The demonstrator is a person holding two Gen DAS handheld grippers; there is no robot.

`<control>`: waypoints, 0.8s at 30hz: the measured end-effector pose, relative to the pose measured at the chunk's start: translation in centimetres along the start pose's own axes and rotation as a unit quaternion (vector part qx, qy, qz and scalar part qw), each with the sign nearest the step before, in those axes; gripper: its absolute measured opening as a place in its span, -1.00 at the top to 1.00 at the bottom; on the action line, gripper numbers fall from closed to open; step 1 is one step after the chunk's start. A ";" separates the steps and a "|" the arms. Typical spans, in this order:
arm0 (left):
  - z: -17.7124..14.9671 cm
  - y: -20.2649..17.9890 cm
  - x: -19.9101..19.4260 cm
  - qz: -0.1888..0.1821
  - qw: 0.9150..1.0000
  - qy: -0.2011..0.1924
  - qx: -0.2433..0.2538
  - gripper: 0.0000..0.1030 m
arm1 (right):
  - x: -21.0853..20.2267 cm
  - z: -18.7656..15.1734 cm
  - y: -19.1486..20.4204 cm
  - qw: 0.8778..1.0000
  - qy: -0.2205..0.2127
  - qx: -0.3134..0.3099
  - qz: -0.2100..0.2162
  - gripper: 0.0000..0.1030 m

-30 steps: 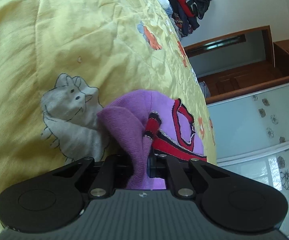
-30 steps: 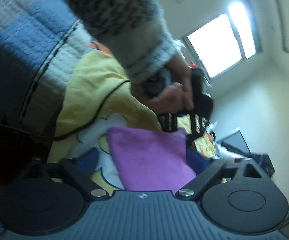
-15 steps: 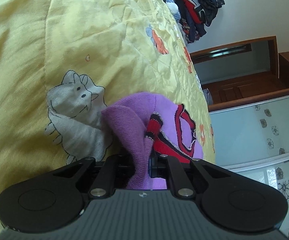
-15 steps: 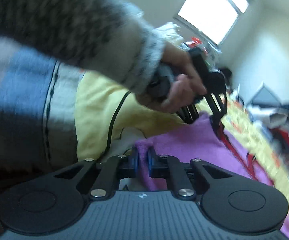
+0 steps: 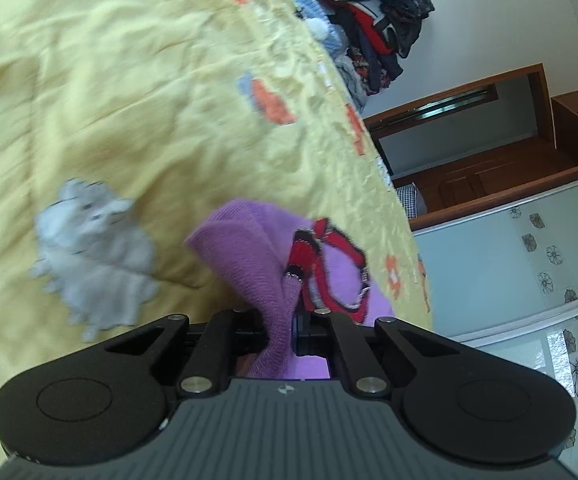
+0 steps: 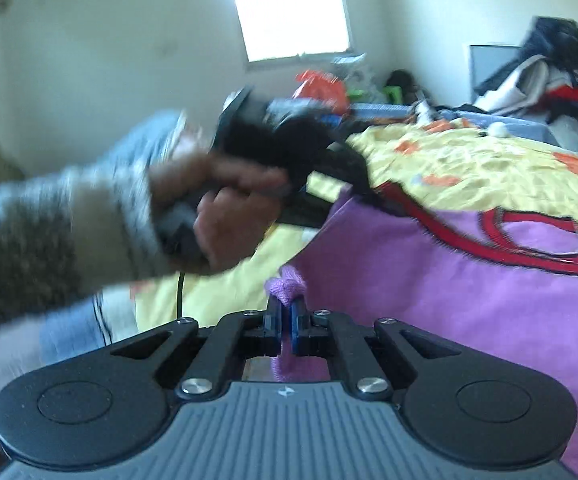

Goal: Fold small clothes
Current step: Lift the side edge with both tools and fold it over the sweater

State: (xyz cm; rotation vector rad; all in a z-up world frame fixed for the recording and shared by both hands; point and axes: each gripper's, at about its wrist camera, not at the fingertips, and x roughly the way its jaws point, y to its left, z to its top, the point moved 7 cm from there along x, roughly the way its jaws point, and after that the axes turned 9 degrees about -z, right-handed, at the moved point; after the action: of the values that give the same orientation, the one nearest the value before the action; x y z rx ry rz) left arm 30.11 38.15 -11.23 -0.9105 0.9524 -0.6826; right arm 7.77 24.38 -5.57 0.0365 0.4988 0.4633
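Your left tongs (image 5: 285,324) are clamped on a bunched fold of the purple knit garment (image 5: 249,248), its red and black motif (image 5: 329,264) showing just beyond the pinch. Your right tongs (image 6: 285,320) are closed on another edge of the same garment (image 6: 449,304), a small tuft of knit poking up between the pads. The garment lies spread across the yellow bedspread (image 5: 149,100), with the grey cat print (image 5: 93,248) on the spread just beside it. In the right wrist view your left hand (image 6: 217,216), in a grey patterned sleeve (image 6: 61,224), grips the other tool above the garment's far edge; this part is blurred. A pile of clothes (image 5: 373,20) sits at the far end of the bedspread.
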 end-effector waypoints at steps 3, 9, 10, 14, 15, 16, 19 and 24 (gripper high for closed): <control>0.3 -2.7 1.1 0.001 1.000 -0.002 0.011 0.82 | -2.2 1.3 -3.4 0.999 -0.027 0.044 -0.003 0.92; -0.3 -7.4 6.7 0.022 1.000 0.008 0.020 0.82 | -5.1 0.7 -12.3 0.984 -0.042 0.173 -0.006 0.92; -0.6 -8.1 8.1 0.024 0.999 0.016 0.026 0.82 | -5.4 0.1 -13.9 0.978 -0.039 0.204 0.003 0.92; -2.7 -9.0 14.1 0.055 0.997 0.049 0.031 0.83 | -5.9 -3.0 -19.6 0.951 -0.029 0.306 0.008 0.92; -3.2 -9.2 15.2 0.061 0.996 0.052 0.032 0.83 | -6.5 -3.5 -20.9 0.944 -0.033 0.329 0.010 0.92; -3.5 -9.3 16.3 0.064 0.996 0.054 0.031 0.84 | -7.2 -3.8 -22.1 0.941 -0.039 0.337 0.003 0.92; -4.7 -10.7 18.7 0.070 0.994 0.065 0.045 0.84 | -9.6 -4.0 -24.5 0.934 -0.066 0.351 -0.005 0.92; -6.0 -13.8 21.8 0.077 0.992 0.075 0.071 0.84 | -13.2 -4.5 -27.2 0.930 -0.092 0.356 -0.018 0.92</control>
State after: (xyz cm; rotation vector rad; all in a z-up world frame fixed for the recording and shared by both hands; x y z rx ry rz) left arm 32.79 11.86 -9.12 -0.6608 1.0812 -0.6836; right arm 6.82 -6.15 -7.52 0.7646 0.4589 0.2186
